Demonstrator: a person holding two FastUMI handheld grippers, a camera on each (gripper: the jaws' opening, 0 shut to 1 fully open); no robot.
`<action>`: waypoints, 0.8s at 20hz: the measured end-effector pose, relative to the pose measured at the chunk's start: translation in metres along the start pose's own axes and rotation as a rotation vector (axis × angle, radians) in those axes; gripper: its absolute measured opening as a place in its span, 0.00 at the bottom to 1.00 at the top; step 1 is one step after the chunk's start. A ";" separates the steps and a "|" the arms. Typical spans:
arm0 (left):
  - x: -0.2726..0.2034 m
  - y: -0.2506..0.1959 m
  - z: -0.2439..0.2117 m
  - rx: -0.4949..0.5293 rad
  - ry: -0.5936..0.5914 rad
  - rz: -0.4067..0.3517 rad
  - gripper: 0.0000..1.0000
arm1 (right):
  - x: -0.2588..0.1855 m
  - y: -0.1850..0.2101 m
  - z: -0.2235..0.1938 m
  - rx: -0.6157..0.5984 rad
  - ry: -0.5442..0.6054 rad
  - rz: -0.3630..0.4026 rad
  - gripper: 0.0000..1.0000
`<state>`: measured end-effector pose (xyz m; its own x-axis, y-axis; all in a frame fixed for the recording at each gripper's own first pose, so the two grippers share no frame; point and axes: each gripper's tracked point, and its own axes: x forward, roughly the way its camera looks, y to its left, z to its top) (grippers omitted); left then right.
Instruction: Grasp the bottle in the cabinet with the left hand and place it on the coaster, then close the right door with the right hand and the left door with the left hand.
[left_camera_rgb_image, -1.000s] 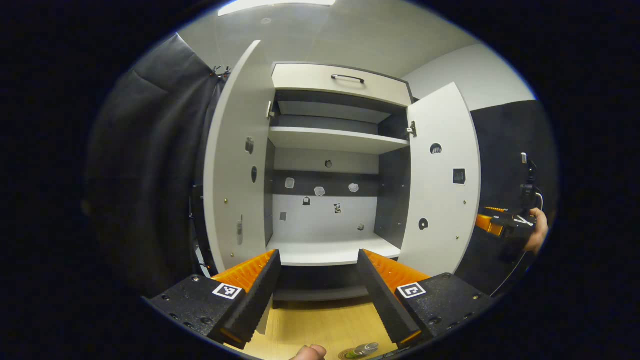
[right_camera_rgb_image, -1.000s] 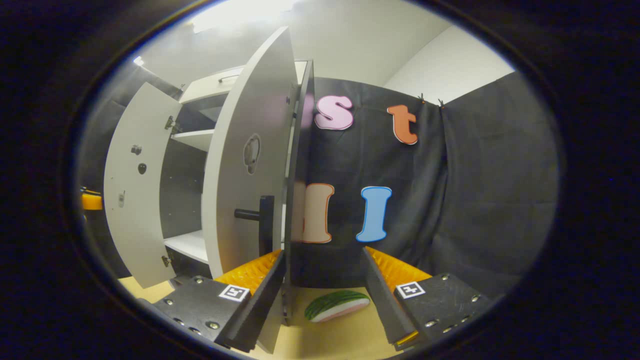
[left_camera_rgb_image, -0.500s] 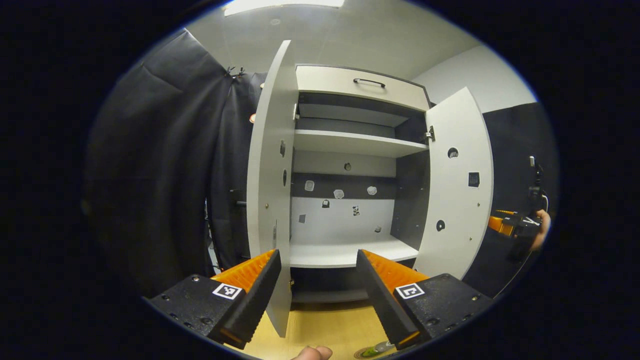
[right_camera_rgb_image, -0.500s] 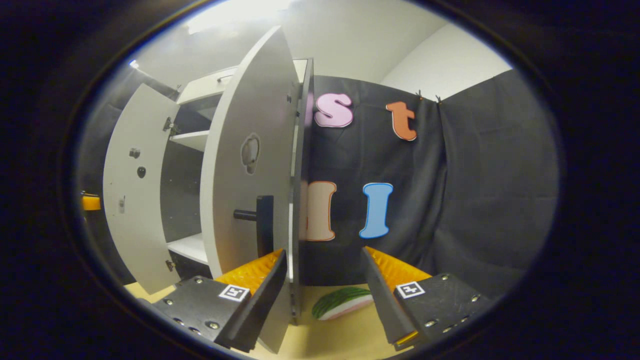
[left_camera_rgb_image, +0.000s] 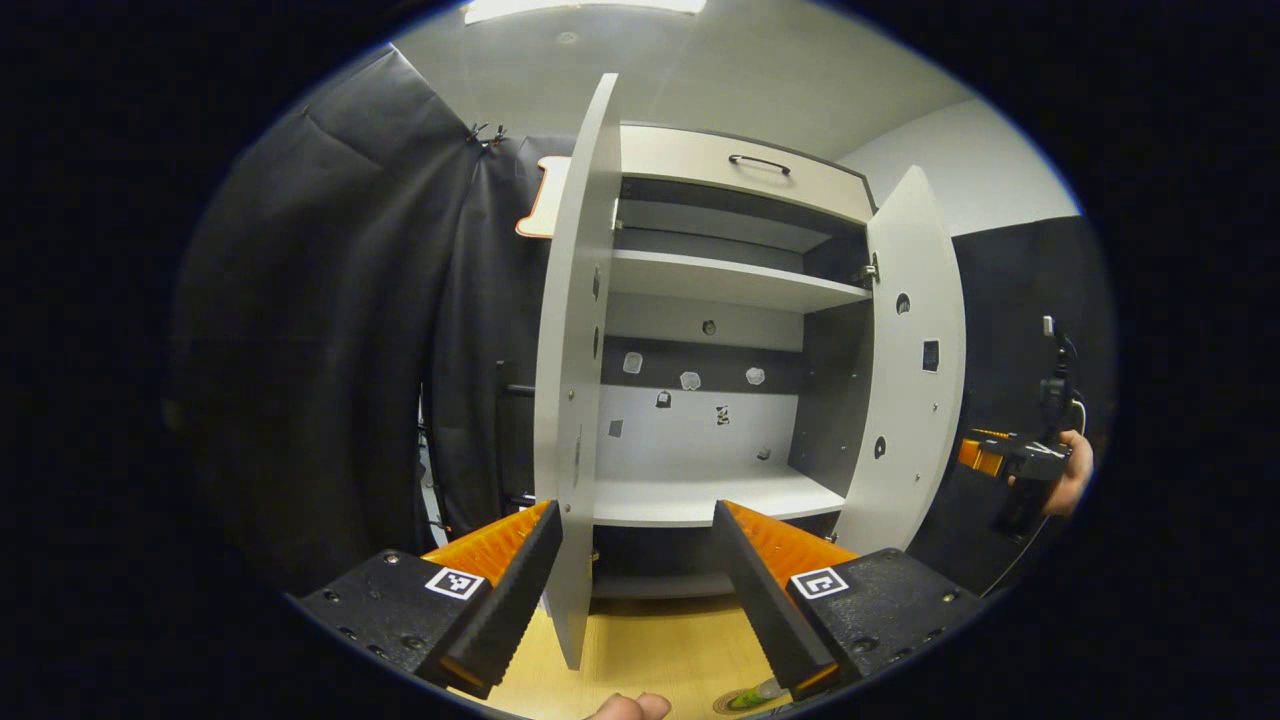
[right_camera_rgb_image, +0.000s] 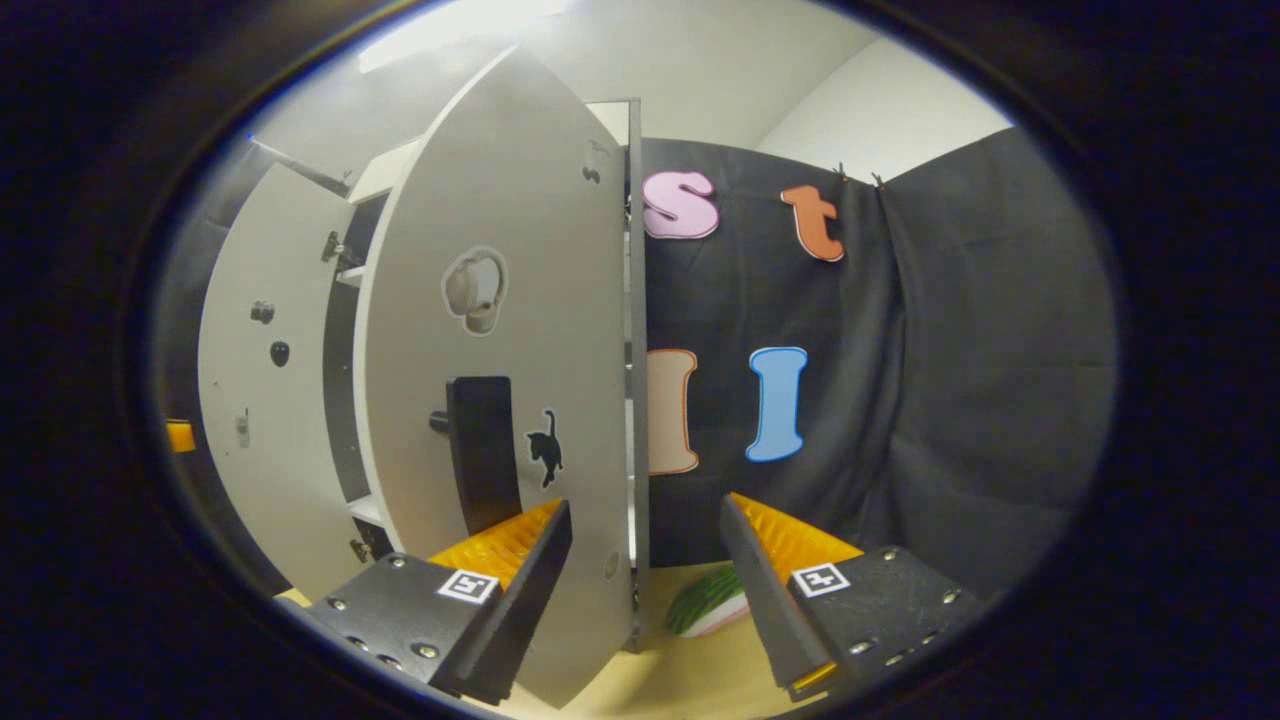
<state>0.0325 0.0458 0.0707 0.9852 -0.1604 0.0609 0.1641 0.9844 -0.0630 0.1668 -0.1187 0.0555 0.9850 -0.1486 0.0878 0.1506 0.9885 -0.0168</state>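
Here, left gripper (left_camera_rgb_image: 635, 590) spread wide, astride the near edge of the left door (left_camera_rgb_image: 572, 400). Right gripper (right_camera_rgb_image: 645, 590) likewise spread, straddling the right door (right_camera_rgb_image: 500, 330) beside its dark handle (right_camera_rgb_image: 482, 452). Bottle (left_camera_rgb_image: 752, 696) on the coaster (left_camera_rgb_image: 728, 706) at the tabletop's (left_camera_rgb_image: 650, 650) near edge.

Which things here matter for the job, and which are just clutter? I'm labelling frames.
Job:
- white right cabinet door
- white left cabinet door
- green bottle on round coaster

Lying about:
- green-rinded watermelon slice
- black cat sticker
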 end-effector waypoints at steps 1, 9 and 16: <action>0.003 0.005 0.000 -0.002 0.004 0.008 0.96 | 0.000 0.002 0.000 -0.001 -0.001 0.002 0.91; 0.011 0.014 -0.002 0.014 0.002 -0.009 0.92 | 0.008 0.032 -0.004 0.032 0.003 0.029 0.91; 0.016 0.020 -0.001 -0.014 -0.003 -0.018 0.96 | 0.019 0.067 0.000 0.097 0.000 0.085 0.94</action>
<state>0.0515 0.0632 0.0698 0.9819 -0.1778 0.0648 0.1826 0.9802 -0.0762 0.1957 -0.0554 0.0558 0.9938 -0.0646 0.0902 0.0582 0.9957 0.0722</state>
